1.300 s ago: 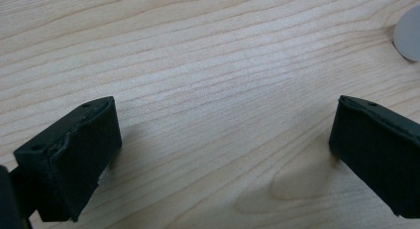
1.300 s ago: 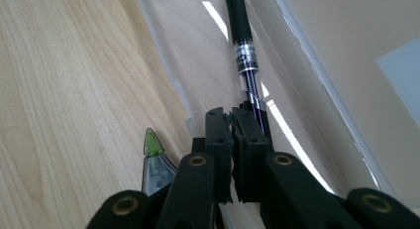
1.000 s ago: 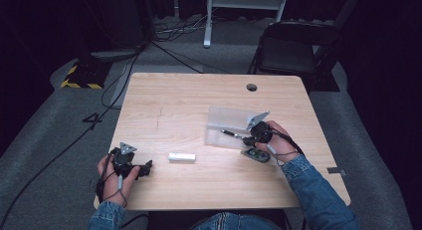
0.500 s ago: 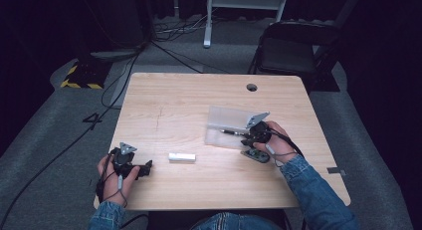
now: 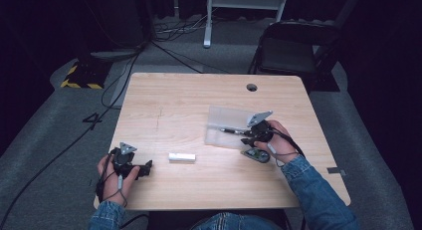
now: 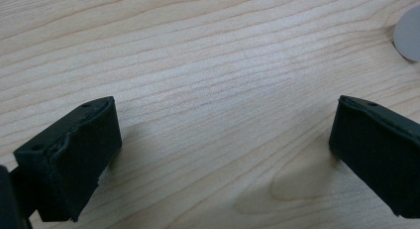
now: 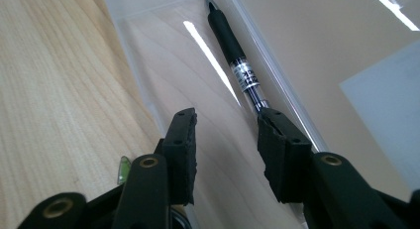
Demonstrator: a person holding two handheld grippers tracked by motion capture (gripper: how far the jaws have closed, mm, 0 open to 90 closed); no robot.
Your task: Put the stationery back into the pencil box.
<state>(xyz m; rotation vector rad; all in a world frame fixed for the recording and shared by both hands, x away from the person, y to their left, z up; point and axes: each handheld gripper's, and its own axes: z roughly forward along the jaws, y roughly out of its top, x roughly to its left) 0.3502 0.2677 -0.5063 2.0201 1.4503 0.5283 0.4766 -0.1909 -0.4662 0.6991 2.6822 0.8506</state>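
The right gripper (image 5: 247, 134) is resting at the right-hand part of the wooden surface (image 5: 199, 95), with its jaws reaching into a clear plastic tray (image 5: 230, 121) that is lying flat on the wood. A black pen (image 7: 236, 65) is lying inside that tray, and in the right gripper view (image 7: 225, 140) it is sitting just ahead of the jaws and slightly to one side: its near end is running up against, or passing just behind, the tip of the right-hand jaw, and whether it is touching that pad cannot be told. The jaws are standing partly open with a clear gap between them and bare tray floor showing in that gap; they have just been opening, and nothing is being gripped. The pen is lying flat along the tray wall, its long axis running nearly in line with the gripper's own reach, and its tip is pointing away from the gripper toward the far end of the tray. In the high view the pen (image 5: 230, 131) is appearing as a thin dark line running left to right across the tray, tip toward the left. The left gripper (image 5: 133, 166) is resting near the front left corner of the surface, well apart from the tray; in its own view (image 6: 225, 154) its jaws are standing wide open over bare wood and are holding nothing. A small white block (image 5: 181, 157) is lying on the surface between the two grippers, nearer the left one.
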